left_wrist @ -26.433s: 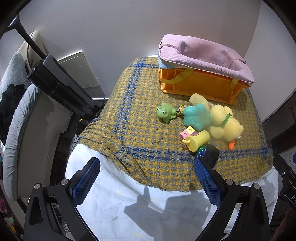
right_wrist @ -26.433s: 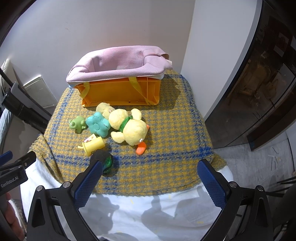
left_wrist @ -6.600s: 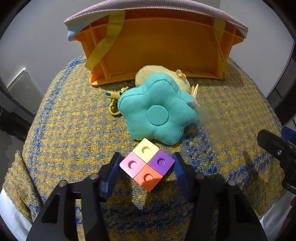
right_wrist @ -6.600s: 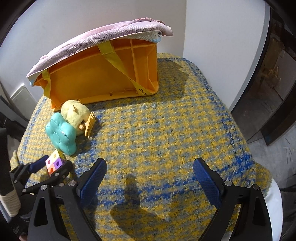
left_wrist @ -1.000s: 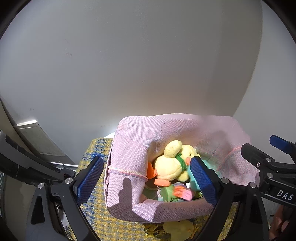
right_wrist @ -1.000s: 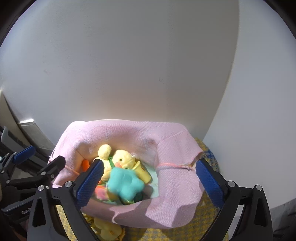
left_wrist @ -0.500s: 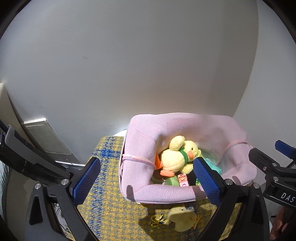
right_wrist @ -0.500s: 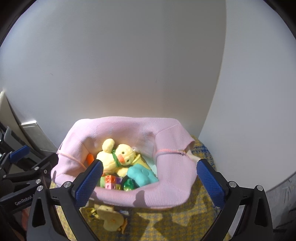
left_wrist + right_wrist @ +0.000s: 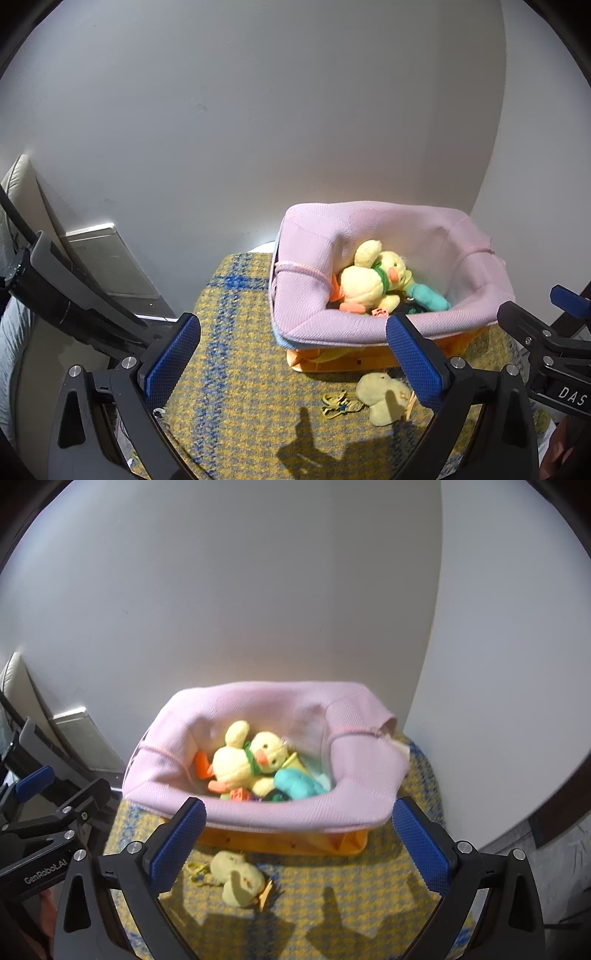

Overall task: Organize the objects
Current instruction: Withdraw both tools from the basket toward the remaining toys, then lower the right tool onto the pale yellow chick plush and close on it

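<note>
left gripper (image 9: 291, 360): jaws wide, just been opening (nothing between) | right gripper (image 9: 295, 840): jaws wide, empty

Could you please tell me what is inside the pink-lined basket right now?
Inside the pink-lined basket lie a yellow plush duck, a teal plush flower and a bit of an orange block. Anything deeper is hidden by the near rim and the plush toys.

— That cloth (image 9: 229, 387) on the table was yellow and grey check, crossed by blue stripes.

— And the basket (image 9: 280, 843) was orange under a pale pink liner (image 9: 295, 812).

— Inside sat a yellow plush duck (image 9: 243, 764) with an orange beak, orange feet and a green collar, beside a teal plush (image 9: 299, 781).

— Out front lay a small pale yellow plush (image 9: 384, 397) and a yellow keyring (image 9: 338, 404).

— The gripper pads (image 9: 173, 358) were blue with a fine grid, on black frames.
</note>
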